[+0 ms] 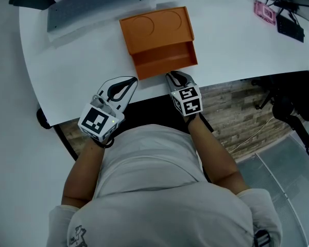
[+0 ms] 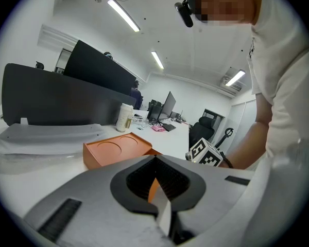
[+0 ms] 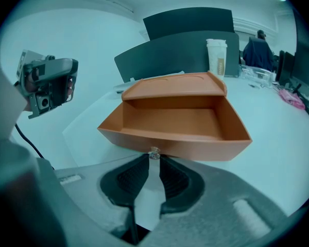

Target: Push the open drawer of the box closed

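An orange box (image 1: 155, 25) lies on the white table (image 1: 72, 76) with its drawer (image 1: 165, 60) pulled out toward me. In the right gripper view the drawer (image 3: 180, 125) is empty, and a small clear knob (image 3: 154, 152) shows on its front. My right gripper (image 3: 154, 159) points down at that knob. Its jaws stand a narrow gap apart, and the tips are right at the knob without clamping it. In the head view my right gripper (image 1: 171, 75) meets the drawer front. My left gripper (image 1: 134, 80) hovers left of the drawer over the table edge, shut and empty.
A keyboard under plastic wrap (image 1: 100, 4) lies behind the box. A tall cup (image 3: 217, 55) and dark screens (image 3: 190, 35) stand at the back. A pink item (image 1: 264, 12) and cables sit far right. An office chair (image 1: 288, 102) is on the floor to the right.
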`<control>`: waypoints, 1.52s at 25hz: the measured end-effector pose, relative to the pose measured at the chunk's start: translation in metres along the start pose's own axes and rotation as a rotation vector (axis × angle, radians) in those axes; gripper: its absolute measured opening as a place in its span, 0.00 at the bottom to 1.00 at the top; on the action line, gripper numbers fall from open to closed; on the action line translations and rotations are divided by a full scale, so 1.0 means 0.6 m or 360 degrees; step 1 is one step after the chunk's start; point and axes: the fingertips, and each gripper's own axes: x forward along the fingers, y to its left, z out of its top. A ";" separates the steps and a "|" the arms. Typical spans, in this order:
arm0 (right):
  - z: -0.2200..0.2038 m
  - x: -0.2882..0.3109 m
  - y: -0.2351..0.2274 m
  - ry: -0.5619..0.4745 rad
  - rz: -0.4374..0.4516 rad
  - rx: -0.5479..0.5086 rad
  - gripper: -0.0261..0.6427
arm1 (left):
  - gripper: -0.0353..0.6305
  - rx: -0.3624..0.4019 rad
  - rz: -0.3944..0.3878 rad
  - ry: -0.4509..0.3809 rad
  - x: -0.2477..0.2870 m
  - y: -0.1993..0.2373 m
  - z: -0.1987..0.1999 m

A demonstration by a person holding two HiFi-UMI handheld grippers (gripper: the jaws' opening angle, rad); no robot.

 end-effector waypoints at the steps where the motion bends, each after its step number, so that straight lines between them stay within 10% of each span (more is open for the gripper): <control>1: 0.003 0.001 -0.002 0.0001 0.0002 -0.0003 0.14 | 0.05 -0.0001 0.0005 0.0002 0.001 0.002 0.001; 38: 0.106 0.064 -0.032 0.0053 0.0161 -0.0063 0.14 | 0.05 -0.0096 0.0167 0.0019 0.067 0.064 0.025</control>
